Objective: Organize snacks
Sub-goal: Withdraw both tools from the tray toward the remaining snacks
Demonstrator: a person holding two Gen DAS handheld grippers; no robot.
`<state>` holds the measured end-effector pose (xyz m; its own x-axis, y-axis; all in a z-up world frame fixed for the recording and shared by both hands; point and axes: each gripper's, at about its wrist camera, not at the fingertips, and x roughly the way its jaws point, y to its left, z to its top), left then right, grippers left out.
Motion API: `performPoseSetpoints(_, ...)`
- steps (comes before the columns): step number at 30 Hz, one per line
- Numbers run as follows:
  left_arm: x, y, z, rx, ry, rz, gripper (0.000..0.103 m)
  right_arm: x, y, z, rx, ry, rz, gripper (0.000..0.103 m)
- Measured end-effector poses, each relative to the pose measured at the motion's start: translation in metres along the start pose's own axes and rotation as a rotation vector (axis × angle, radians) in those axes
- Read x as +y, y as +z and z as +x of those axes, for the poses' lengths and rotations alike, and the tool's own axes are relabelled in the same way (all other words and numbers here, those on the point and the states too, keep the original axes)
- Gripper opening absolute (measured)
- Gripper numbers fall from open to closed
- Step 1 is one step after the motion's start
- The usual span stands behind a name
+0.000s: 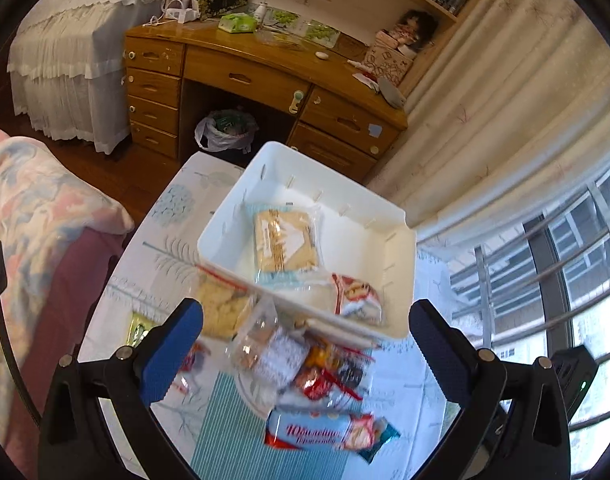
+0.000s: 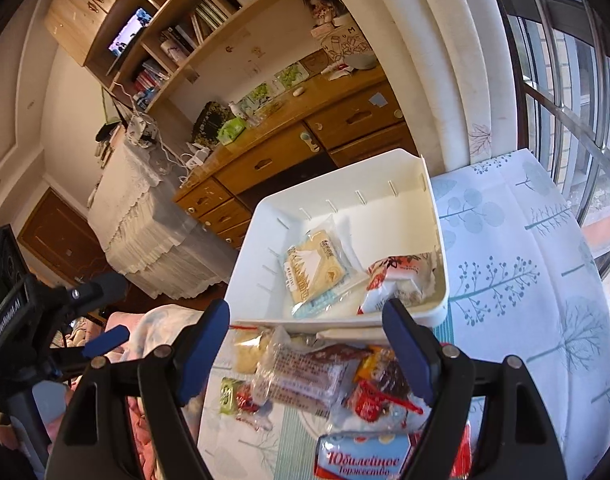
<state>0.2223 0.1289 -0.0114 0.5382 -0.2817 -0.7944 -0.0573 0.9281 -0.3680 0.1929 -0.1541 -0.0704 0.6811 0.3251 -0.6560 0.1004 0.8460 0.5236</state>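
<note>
White plastic bin [image 1: 241, 216] sits on a table with a tree-print cloth [image 2: 505, 280]. Inside it: a pale cracker pack [image 1: 285, 244] mid-floor and a red-and-white wrapped snack [image 1: 359, 294] against the near wall. Loose snack pile [image 1: 305, 364] lies on the cloth just in front of the bin, with a blue biscuit pack [image 1: 329, 434] nearest the cameras. Left gripper [image 1: 305, 344] hangs above the pile, jaws wide apart, nothing between the pads. Right gripper [image 2: 305, 348] the same: spread wide, empty, over the pile. Wooden desk [image 1: 265, 76] behind.
</note>
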Motion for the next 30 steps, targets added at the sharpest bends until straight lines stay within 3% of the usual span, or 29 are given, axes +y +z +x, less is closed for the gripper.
performPoseSetpoints(12, 0.032, -0.039, -0.030, 0.017, -0.063, 0.075, 0.102, 0.019, -0.054, -0.024, -0.016, -0.048, 0.067, 0.080)
performPoseSetpoints(30, 0.132, -0.042, -0.065, 0.163, -0.152, 0.292, 0.102, 0.095, -0.149, -0.045, -0.119, -0.237, 0.287, 0.080)
